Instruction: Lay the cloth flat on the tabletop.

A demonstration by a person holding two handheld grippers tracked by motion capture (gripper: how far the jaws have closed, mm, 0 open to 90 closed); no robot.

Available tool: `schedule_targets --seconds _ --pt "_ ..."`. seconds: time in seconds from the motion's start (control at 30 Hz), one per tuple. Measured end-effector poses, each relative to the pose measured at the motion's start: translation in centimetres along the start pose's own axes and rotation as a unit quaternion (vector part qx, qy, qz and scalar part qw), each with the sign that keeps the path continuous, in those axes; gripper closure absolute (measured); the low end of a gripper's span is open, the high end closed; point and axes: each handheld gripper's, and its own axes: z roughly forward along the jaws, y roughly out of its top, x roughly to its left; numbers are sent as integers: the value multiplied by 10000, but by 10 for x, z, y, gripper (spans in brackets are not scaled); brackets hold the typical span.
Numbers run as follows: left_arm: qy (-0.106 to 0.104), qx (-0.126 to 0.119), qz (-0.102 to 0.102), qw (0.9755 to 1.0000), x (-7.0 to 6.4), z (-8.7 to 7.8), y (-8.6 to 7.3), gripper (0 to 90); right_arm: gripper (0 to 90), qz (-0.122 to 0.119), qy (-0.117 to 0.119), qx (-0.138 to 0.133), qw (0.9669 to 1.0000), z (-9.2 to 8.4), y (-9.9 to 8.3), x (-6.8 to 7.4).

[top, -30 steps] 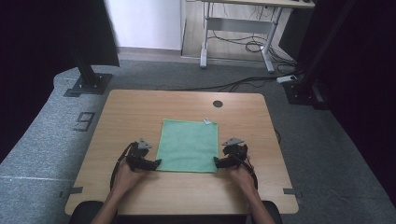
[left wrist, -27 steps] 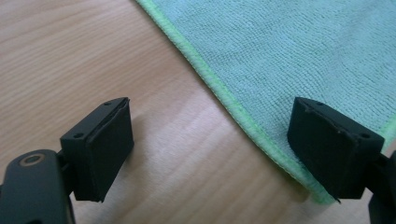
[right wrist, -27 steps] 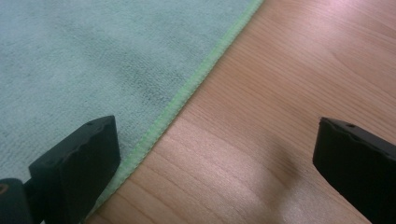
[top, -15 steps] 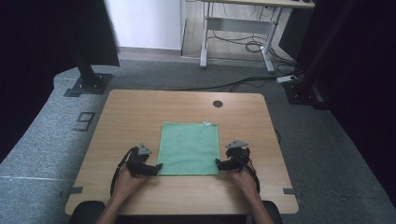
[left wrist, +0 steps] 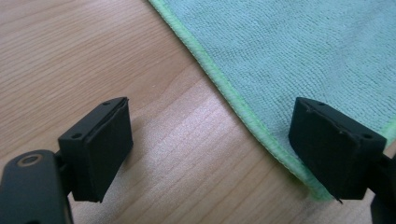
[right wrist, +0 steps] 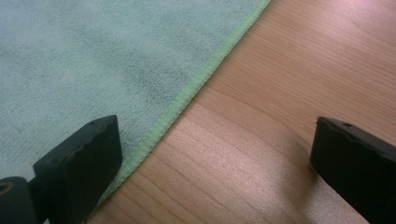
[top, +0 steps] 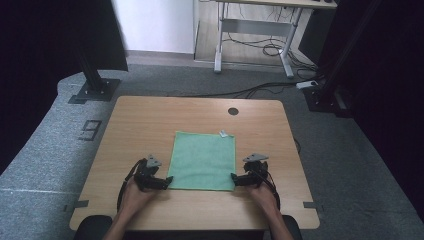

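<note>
A green cloth (top: 203,161) lies flat in the middle of the wooden table (top: 145,120), with a small white tag (top: 223,133) at its far right corner. My left gripper (top: 167,181) rests low at the cloth's near left corner, open. In the left gripper view the cloth's hemmed edge (left wrist: 233,100) runs between the jaws, one jaw over bare wood, the other over the corner. My right gripper (top: 234,177) sits open at the near right corner. There the cloth edge (right wrist: 187,95) also passes between the wide-apart jaws.
A round cable hole (top: 233,111) sits in the table near its far edge. Bare wood surrounds the cloth on all sides. Beyond the table are a black stand base (top: 92,90), a desk frame (top: 252,30) and floor cables (top: 260,90).
Both grippers have slid toward me along the cloth's side edges and now sit at its near corners. The cloth has not moved.
</note>
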Motion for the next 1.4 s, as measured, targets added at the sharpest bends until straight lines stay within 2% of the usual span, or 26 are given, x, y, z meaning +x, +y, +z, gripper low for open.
schedule_targets --seconds 0.07,0.17,0.2,0.23,0.33,0.37,0.47,0.5,0.53,0.57,0.6,0.7,0.87,0.9,0.97,1.03,1.4 --pt "-25 10 5 10000 1 -1 0 139 37 8 25 9 10000 0 0 0" --pt "-40 -225 21 9997 4 -11 3 139 56 -79 31 -10 10000 -5 2 0" --pt "-40 -225 21 9997 4 -11 3 138 56 -86 43 -37 9999 -7 3 0" --pt "-69 -370 -15 9993 8 -19 4 134 55 -105 40 -74 9999 -9 4 -1" --pt "-42 -444 -32 9990 13 -26 2 120 54 -119 2 -126 9998 -15 4 -4" --pt "12 -437 -62 9990 20 -32 -1 111 48 -94 -15 -180 9998 -22 2 -9" --pt "56 -373 -121 9992 26 -35 -5 88 40 -44 -13 -183 9998 -26 -2 -14" --pt "117 -233 -133 9996 32 -35 -9 75 20 21 -26 -148 9999 -30 -9 -22" --pt "117 -233 -133 9996 32 -35 -9 70 20 21 -26 -148 9999 -30 -9 -22" --pt "156 -104 -129 9997 35 -33 -11 70 14 51 -23 -136 9999 -31 -11 -24" --pt "241 103 -45 9996 36 -29 -14 52 0 98 -10 -89 9999 -32 -18 -30" --pt "344 341 121 9988 36 -22 -17 12 0 125 -75 -51 9999 -32 -26 -37" --pt "280 217 105 9993 36 -19 -19 0 0 274 -98 -177 9994 -31 -29 -45" --pt "175 147 39 9997 38 -18 -21 0 0 278 -149 -153 9994 -29 -32 -48" --pt "94 113 -36 9999 40 -16 -22 0 0 254 -169 -142 9994 -28 -35 -50" --pt "76 26 -40 10000 41 -16 -23 0 0 278 -174 -145 9994 -28 -35 -51" --pt "83 29 -52 9999 40 -15 -22 0 0 369 -281 -133 9988 -26 -34 -51"
